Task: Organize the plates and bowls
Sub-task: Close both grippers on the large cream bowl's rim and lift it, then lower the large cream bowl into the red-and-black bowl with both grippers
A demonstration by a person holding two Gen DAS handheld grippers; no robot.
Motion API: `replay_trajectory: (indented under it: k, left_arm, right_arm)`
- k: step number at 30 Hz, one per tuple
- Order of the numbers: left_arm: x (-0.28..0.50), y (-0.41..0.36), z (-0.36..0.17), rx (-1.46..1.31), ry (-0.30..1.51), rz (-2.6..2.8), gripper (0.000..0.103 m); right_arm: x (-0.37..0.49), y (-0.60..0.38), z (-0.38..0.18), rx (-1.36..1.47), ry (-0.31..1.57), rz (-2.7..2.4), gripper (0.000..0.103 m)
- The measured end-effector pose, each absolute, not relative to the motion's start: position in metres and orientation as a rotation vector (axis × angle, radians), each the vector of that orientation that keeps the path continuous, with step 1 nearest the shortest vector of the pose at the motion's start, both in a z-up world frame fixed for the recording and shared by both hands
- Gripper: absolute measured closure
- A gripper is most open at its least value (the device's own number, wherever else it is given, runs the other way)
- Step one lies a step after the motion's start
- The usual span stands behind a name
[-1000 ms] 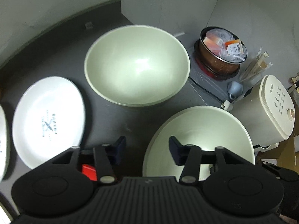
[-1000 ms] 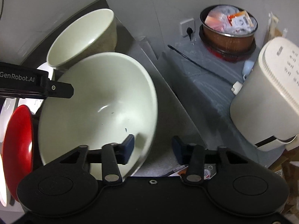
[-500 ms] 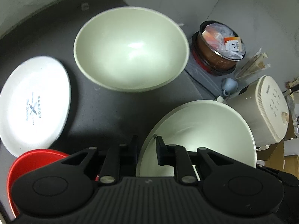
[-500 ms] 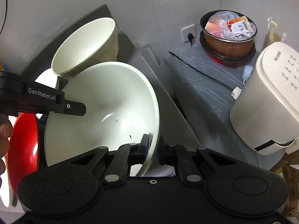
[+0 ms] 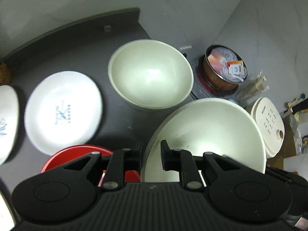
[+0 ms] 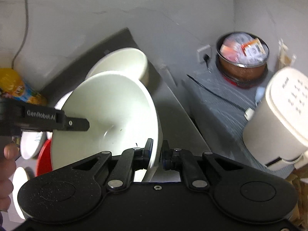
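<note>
The right gripper [image 6: 156, 153] has its jaws closed on the near rim of a pale green bowl [image 6: 115, 115], which tilts up off the dark counter [image 5: 80, 46]. The left gripper [image 5: 151, 155] pinches the same bowl [image 5: 207, 132] at its left rim, jaws narrowed onto the wall. Just beyond stands a second pale bowl [image 5: 152, 75]. Left of it lie a white plate [image 5: 63, 111] with blue print and a red plate [image 5: 77, 154], partly hidden by the left gripper. A cream appliance [image 5: 269, 127] and a copper pot [image 5: 225, 73] sit off the counter's right end.
</note>
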State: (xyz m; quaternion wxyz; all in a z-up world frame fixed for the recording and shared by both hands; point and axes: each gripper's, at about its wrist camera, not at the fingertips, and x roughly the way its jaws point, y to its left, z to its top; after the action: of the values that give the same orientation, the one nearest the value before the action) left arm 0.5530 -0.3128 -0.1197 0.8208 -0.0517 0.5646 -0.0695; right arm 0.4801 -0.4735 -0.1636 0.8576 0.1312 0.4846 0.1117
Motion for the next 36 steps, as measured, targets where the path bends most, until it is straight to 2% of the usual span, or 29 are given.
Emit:
replay_trajectory:
  k: [7,16,36]
  left_arm:
    - [0.537,-0.286,-0.095,-0.148,1.163,-0.085,0.086]
    - [0.514,-0.249,-0.091,-0.205,1.157,-0.01,0.086]
    - [0.486,-0.196,-0.121,-0.245,1.213,0.094,0.086]
  right_arm:
    - [0.479,-0.453,-0.136,0.233,0.965,0.308,0.094]
    - [0.474,-0.427,-0.132,0.181,0.981,0.391,0.094]
    - [0.462,-0.364,-0.143,0.045,1.032,0.484,0.089]
